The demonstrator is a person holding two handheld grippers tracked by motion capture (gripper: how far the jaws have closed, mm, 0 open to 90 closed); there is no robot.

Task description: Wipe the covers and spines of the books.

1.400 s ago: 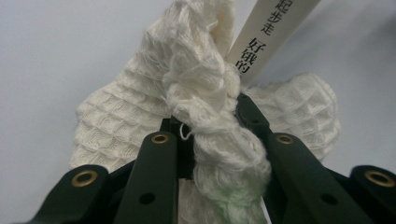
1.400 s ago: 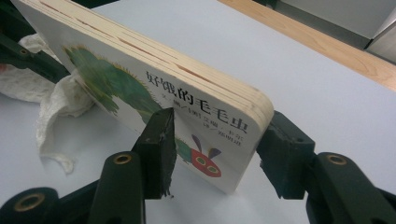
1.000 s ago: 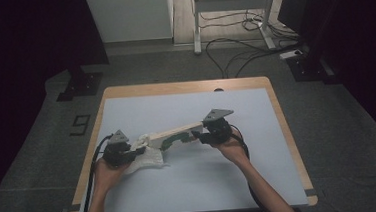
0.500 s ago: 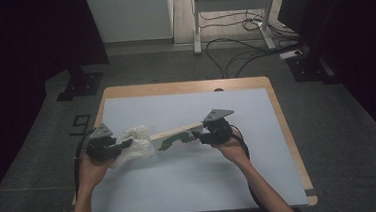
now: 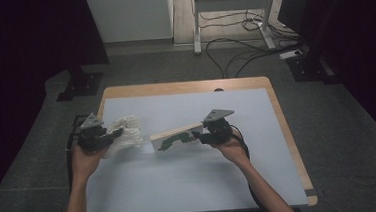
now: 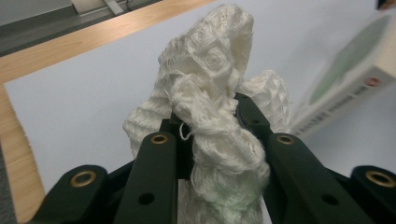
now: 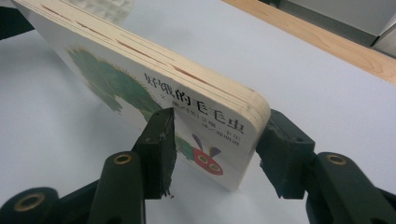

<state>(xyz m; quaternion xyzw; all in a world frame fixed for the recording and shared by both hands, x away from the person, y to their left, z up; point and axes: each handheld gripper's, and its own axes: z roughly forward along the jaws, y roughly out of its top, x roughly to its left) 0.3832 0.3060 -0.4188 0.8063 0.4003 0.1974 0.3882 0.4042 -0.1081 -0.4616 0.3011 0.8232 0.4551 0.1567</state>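
Note:
A white knitted cloth (image 5: 127,133) hangs bunched from my left gripper (image 5: 109,136), lifted over the table's left side. In the left gripper view the black jaws are shut on the cloth (image 6: 215,88), which bulges up above my left gripper (image 6: 210,119). A thick board book (image 5: 177,135) with a green caterpillar on its cover is held on edge, tilted, by my right gripper (image 5: 200,136). In the right gripper view the jaws clamp the book (image 7: 154,84) across its thickness near one corner, my right gripper (image 7: 215,140) level with the table. A gap separates cloth and book (image 6: 355,65).
The table (image 5: 184,87) has a wooden rim and a pale blue-grey top. Behind it on the floor are cables (image 5: 231,43) and a metal frame (image 5: 197,30). A black stand (image 5: 79,83) sits beyond the table's left corner.
My left gripper has risen and moved left with the cloth, drawing it away from the book's end. The right gripper and the book have stayed put.

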